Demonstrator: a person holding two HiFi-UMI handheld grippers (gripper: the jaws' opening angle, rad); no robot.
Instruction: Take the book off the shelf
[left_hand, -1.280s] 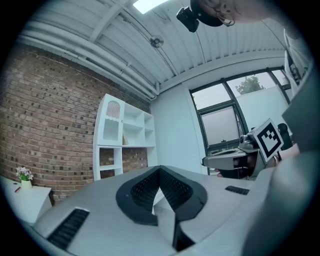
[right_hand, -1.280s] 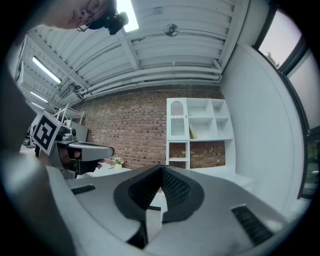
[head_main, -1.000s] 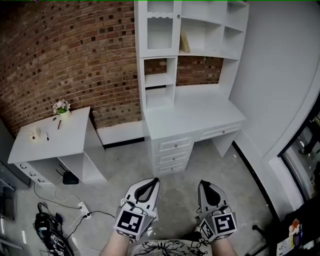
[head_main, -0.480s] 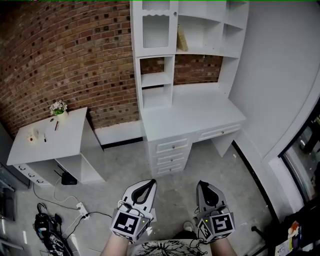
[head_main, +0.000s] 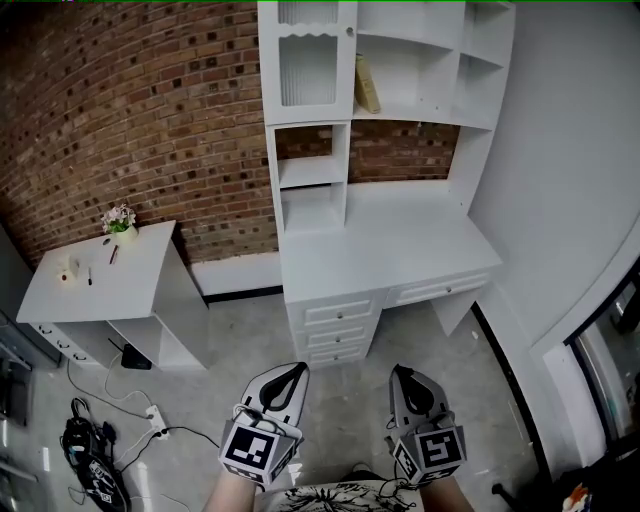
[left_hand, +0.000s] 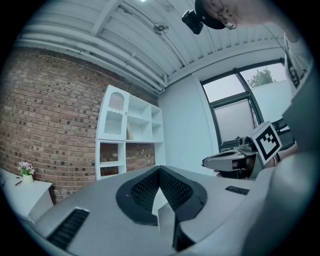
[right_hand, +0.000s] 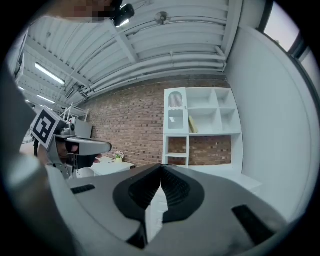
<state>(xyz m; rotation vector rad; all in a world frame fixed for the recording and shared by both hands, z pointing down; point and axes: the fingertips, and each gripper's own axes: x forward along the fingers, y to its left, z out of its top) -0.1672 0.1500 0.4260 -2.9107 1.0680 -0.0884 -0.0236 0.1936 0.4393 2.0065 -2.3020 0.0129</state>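
While I'm holding both tools low over the grey floor, well short of the furniture, the left gripper has its jaws pressed together tip to tip. The right gripper looks the same from its own camera, pads closed on each other with only a thin seam showing. Both point roughly toward the white desk that stands against the brick wall. The book is way up in the shelf unit on top of that desk. It's on the upper shelf, in the open compartment just right of the little glass-front door, and it leans tilted against that compartment's left wall. It looks thin and tan-ish from here, can't read anything on it. A stack of drawers under the desk's left half faces me. Off to the left, apart from the desk, a small white side table carries a flower pot near its back edge, plus a few tiny bits I can't identify. Some cables lie tangled on the floor at the lower left.
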